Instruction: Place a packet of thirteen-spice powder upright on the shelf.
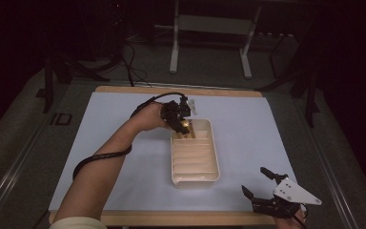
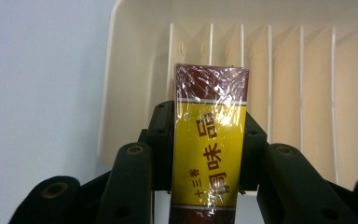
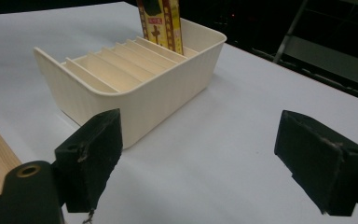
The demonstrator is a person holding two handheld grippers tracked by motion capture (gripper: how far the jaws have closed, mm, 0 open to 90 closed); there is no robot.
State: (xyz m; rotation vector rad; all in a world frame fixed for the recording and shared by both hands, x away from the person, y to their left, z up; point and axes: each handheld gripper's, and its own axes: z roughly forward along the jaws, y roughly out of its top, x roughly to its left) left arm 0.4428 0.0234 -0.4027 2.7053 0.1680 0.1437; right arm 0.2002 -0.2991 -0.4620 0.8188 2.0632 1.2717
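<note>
A cream plastic bin [image 1: 194, 179] with several slotted dividers sits in the middle of the white mat. My left gripper [image 1: 181, 123] is over the bin's far end, shut on a yellow and dark red packet [image 2: 210, 144] wrapped in clear film. In the left gripper view the packet points down toward the slots of the bin [image 2: 135, 56]. In the right gripper view the packet [image 3: 161, 23] stands upright in a far slot of the bin [image 3: 135, 98]. My right gripper [image 1: 262, 183] rests near the table's front right edge, open with nothing between its jaws.
The white mat [image 1: 248, 124] covers a wooden table whose front edge [image 1: 181, 218] shows at the bottom. A metal stand [image 1: 212, 28] and dark cables lie on the floor behind the table. The left gripper's cable [image 1: 100, 157] loops along the forearm.
</note>
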